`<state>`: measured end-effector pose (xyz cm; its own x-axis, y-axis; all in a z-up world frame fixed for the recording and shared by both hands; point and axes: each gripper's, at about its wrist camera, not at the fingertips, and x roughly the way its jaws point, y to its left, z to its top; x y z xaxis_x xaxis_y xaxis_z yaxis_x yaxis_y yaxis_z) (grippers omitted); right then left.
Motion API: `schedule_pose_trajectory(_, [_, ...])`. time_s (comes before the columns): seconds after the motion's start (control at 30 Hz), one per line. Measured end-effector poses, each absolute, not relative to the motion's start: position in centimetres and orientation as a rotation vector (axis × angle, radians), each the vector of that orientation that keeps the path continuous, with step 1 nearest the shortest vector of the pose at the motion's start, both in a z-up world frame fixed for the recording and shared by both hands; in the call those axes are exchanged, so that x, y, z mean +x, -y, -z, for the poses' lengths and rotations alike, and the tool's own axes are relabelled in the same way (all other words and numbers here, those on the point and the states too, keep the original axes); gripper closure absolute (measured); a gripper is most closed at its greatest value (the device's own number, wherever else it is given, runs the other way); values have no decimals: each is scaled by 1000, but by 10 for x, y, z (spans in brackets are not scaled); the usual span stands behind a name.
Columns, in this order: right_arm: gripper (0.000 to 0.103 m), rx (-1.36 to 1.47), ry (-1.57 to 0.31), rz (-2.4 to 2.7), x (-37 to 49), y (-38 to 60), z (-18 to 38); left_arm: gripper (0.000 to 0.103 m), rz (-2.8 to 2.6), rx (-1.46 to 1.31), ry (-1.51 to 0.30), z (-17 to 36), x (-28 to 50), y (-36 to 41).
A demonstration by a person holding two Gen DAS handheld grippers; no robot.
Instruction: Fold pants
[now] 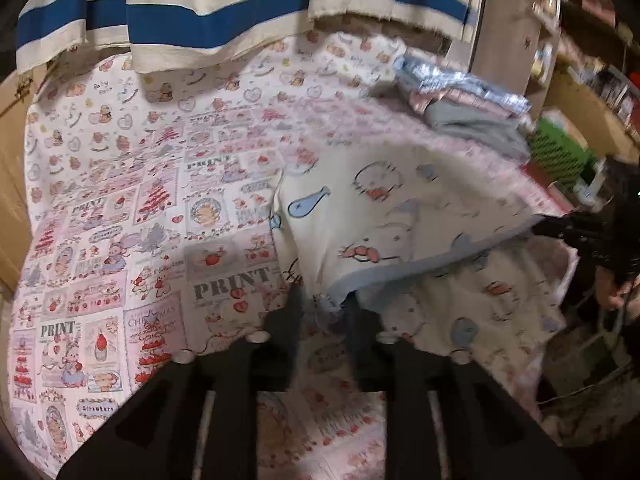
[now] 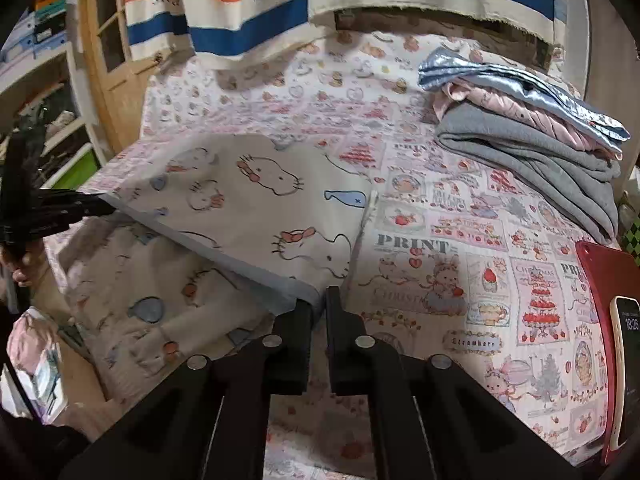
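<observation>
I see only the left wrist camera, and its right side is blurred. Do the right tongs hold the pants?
Observer: Yes. In the right wrist view the right tongs pinch the pale blue hem of the pants.
Operator: Is anything lying to the right of them?
Observer: A phone with a lit screen, propped against a red flat thing at the picture's right edge.
Operator: The pile at the back is unclear to me. What is its order?
Observer: A grey garment at the bottom, pink cloth in the middle, shiny blue cloth on top.
</observation>
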<state>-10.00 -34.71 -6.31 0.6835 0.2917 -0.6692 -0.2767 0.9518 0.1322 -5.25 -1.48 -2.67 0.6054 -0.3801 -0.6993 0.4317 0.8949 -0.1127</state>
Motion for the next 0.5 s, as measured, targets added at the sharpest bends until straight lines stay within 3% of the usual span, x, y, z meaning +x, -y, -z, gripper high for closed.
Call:
schedule_pose_trajectory(0.03, [89, 51, -732, -323, -102, 353, 58, 71, 493, 31, -780, 21, -53, 9])
schedule_pose_trajectory(0.1, [71, 127, -705, -330, -101, 368, 49, 60, 524, -44, -760, 8, -52, -2])
schedule_pose_trajectory(0.17, [57, 225, -681, -333, -96, 386, 43, 56, 522, -87, -734, -3, -46, -8])
schedule_pose_trajectory(0.3, [56, 332, -666, -272, -65, 407, 38, 56, 460, -72, -690, -15, -20, -5])
schedule_pose_trajectory(0.43, [57, 392, -704, -286, -24, 404, 49, 56, 436, -142, -769, 0, 29, 2])
schedule_pose_trajectory(0.5, [63, 431, -746, -314, -4, 398, 59, 57, 431, -173, -814, 10, 47, 6])
